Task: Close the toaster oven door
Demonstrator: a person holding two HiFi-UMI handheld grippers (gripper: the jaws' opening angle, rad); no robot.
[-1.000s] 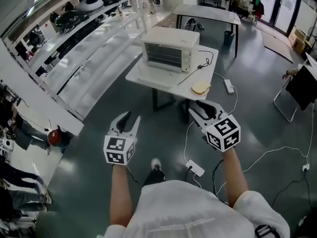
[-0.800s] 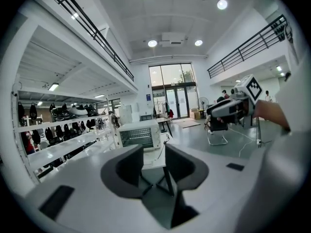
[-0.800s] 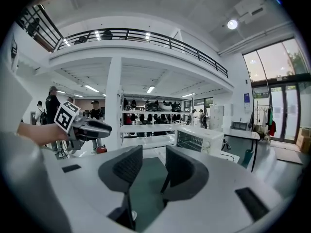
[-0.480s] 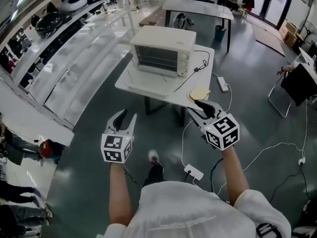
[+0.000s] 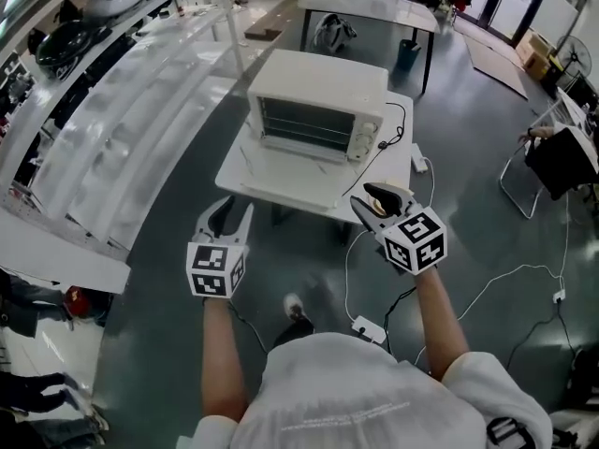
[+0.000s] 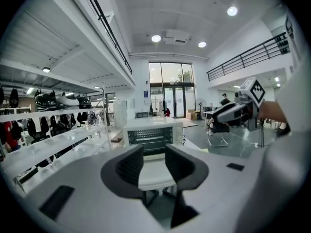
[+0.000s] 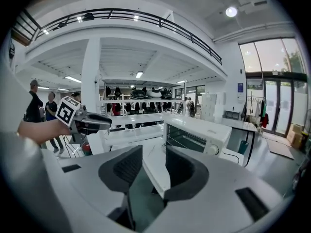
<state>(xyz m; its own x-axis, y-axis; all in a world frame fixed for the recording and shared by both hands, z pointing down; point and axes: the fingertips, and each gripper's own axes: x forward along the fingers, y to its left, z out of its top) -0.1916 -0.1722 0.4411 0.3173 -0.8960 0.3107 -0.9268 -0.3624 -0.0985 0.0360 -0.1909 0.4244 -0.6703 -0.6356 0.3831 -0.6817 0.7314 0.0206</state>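
Note:
A white toaster oven (image 5: pixel 320 98) stands on a small white table (image 5: pixel 245 160). Its front is open with the racks showing, and the door (image 5: pixel 292 160) lies folded down flat in front of it. In the head view my left gripper (image 5: pixel 229 215) hovers open and empty just short of the table's near left edge. My right gripper (image 5: pixel 374 201) is open and empty over the table's near right corner, above a slice of bread (image 5: pixel 393 193). The oven (image 6: pixel 151 136) shows straight ahead past the left gripper (image 6: pixel 154 155), and to the right (image 7: pixel 197 136) beyond the right gripper (image 7: pixel 153 165).
The oven's black cable (image 5: pixel 397 131) runs across the table's right side. A power strip (image 5: pixel 369 325) and white cables lie on the floor by my feet. Long white shelves (image 5: pixel 122 129) run along the left. A second table (image 5: pixel 374 7) stands behind, a chair (image 5: pixel 552 162) at right.
The table and oven have come nearer in the head view as the person walked forward. Both grippers now reach the table's near edge, still open and empty.

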